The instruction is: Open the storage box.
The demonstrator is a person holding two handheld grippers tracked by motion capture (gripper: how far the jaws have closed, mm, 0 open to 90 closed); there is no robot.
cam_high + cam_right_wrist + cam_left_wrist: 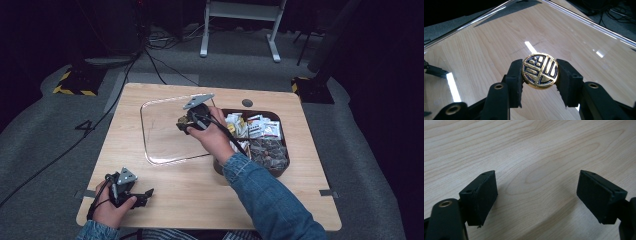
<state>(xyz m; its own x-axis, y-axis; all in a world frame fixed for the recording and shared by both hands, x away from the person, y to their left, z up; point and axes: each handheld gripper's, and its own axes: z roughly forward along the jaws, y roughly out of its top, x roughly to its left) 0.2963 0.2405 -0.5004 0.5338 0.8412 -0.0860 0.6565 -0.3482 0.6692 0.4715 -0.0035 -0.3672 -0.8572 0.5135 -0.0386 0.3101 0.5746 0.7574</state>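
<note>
Right claw (pixel 540 75) is being clamped on a gold coin-like disc (pixel 540 70), edges hidden by pads; left claw (pixel 536 195) is being held open over the table (pixel 536 150).

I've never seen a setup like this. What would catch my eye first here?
Probably the round gold foil coin, pinched between the right gripper's black fingers above a clear tray on the wooden table. Next, the dark box of small packets at the table's right.
</note>
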